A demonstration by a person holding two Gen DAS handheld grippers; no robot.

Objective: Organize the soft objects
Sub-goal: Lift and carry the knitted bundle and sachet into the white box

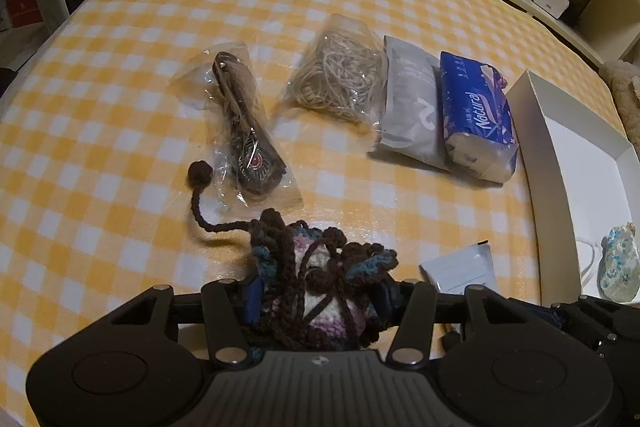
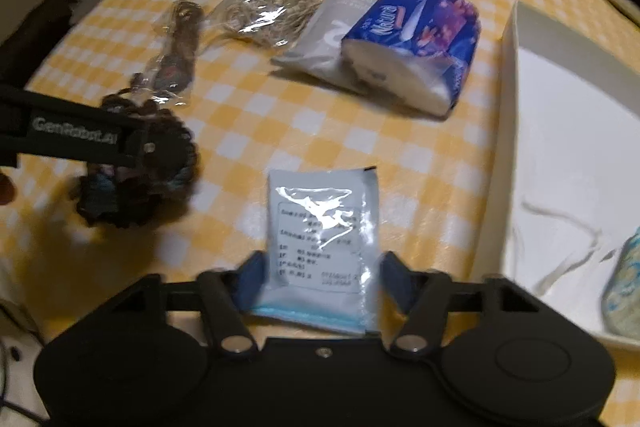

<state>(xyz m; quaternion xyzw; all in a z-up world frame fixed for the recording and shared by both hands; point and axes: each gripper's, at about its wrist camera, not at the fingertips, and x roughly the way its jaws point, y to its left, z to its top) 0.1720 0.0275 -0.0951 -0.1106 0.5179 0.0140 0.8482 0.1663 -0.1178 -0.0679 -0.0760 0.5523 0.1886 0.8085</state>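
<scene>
Your left tool (image 1: pixel 318 301) pinches the crocheted pouch (image 1: pixel 320 267). Your right tool (image 2: pixel 322 281) straddles the mask packet (image 2: pixel 322 227), grip uncertain. One floral item (image 1: pixel 619 263) sits in the white box (image 1: pixel 576 131) at 3 o'clock; four packets remain on the worktop (image 1: pixel 120 67).

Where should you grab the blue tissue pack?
Grip the blue tissue pack across its two long sides, coming straight down from above. It lies flat, and its left long side presses against the grey pouch, so a finger probably has to wedge between them.
</scene>
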